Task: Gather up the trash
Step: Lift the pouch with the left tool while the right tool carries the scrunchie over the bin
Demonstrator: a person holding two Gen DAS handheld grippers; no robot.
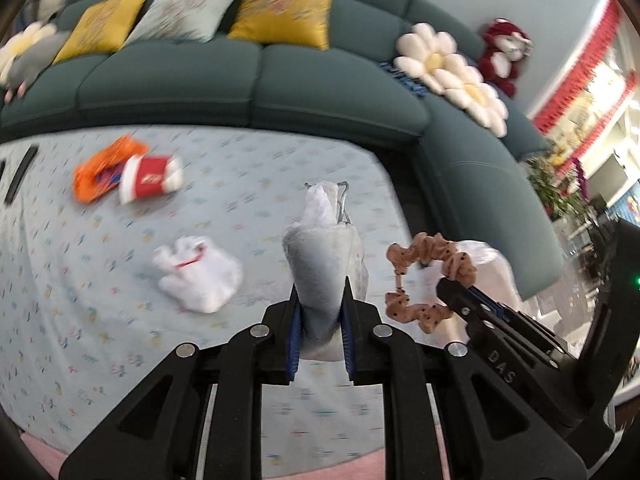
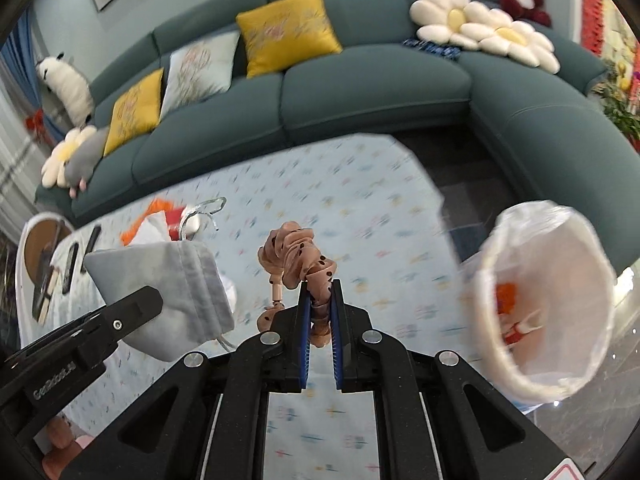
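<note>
My left gripper (image 1: 322, 300) is shut on a grey drawstring pouch (image 1: 324, 264), held above the patterned table; the pouch also shows in the right wrist view (image 2: 168, 280). My right gripper (image 2: 320, 292) is shut on a tan dotted scrunchie (image 2: 298, 264), which also shows in the left wrist view (image 1: 424, 280). A white lined trash bin (image 2: 548, 300) stands at the right with orange and red scraps inside. On the table lie a crumpled white tissue (image 1: 200, 272), a red and white paper cup (image 1: 150, 178) and an orange wrapper (image 1: 100, 172).
The table has a light patterned cloth (image 1: 240, 184). A dark teal corner sofa (image 2: 360, 80) with yellow cushions, flower pillows and plush toys runs behind it. Dark remotes (image 2: 72, 264) lie at the table's left end. A plant (image 1: 556, 184) stands at the right.
</note>
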